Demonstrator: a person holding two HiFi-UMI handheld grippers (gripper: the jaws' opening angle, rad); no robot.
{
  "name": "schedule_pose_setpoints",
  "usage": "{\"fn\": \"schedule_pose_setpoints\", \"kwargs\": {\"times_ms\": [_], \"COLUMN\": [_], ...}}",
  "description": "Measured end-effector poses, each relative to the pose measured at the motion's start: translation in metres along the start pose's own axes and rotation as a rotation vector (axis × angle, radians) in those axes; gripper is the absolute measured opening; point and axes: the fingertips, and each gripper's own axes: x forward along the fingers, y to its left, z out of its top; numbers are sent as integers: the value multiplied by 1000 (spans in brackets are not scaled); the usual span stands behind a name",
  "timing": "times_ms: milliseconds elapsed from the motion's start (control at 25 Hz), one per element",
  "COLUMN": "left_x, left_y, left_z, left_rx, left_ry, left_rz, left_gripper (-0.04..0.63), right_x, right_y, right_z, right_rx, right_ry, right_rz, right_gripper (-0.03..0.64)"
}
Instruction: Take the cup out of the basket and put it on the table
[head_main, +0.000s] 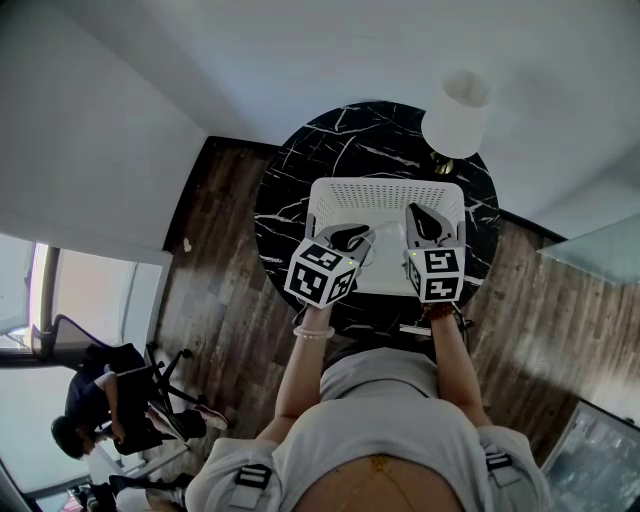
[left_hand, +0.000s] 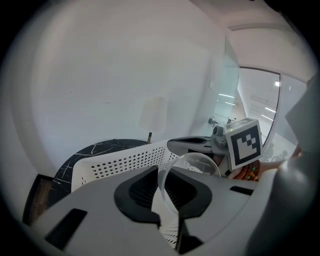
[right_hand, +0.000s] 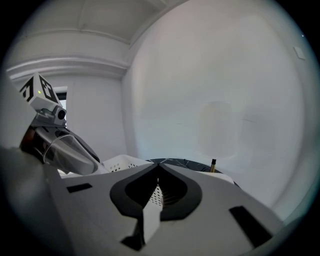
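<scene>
A clear cup (left_hand: 196, 167) is clamped by its wall between the jaws of my left gripper (left_hand: 164, 175), tilted above the white perforated basket (left_hand: 120, 161). In the head view the left gripper (head_main: 365, 236) hangs over the basket's (head_main: 385, 190) left half. In the right gripper view, the cup (right_hand: 62, 152) shows at the left. My right gripper (head_main: 425, 213) is at the basket's right side. Its jaws (right_hand: 158, 167) meet at the tips, with a strip of the basket's perforated wall (right_hand: 150, 215) between them.
The basket stands on a round black marble table (head_main: 290, 200). A lamp with a white shade (head_main: 457, 112) stands at the table's back right edge. Dark wooden floor surrounds the table, white walls close behind. A person sits on a chair (head_main: 105, 400) at the lower left.
</scene>
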Motion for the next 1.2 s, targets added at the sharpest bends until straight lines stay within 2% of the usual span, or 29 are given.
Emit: {"fn": "schedule_pose_setpoints", "kwargs": {"times_ms": [520, 1200], "left_x": [-11, -14], "left_y": [0, 2], "left_z": [7, 4], "left_rx": [4, 0], "left_ry": [-28, -26], "left_rz": [3, 1], "left_gripper": [40, 40], "right_x": [1, 1], "right_y": [6, 11], "right_z": [3, 3], "right_rx": [-9, -30], "right_ry": [5, 11], "right_rz": [12, 18], "right_gripper": [8, 8]}}
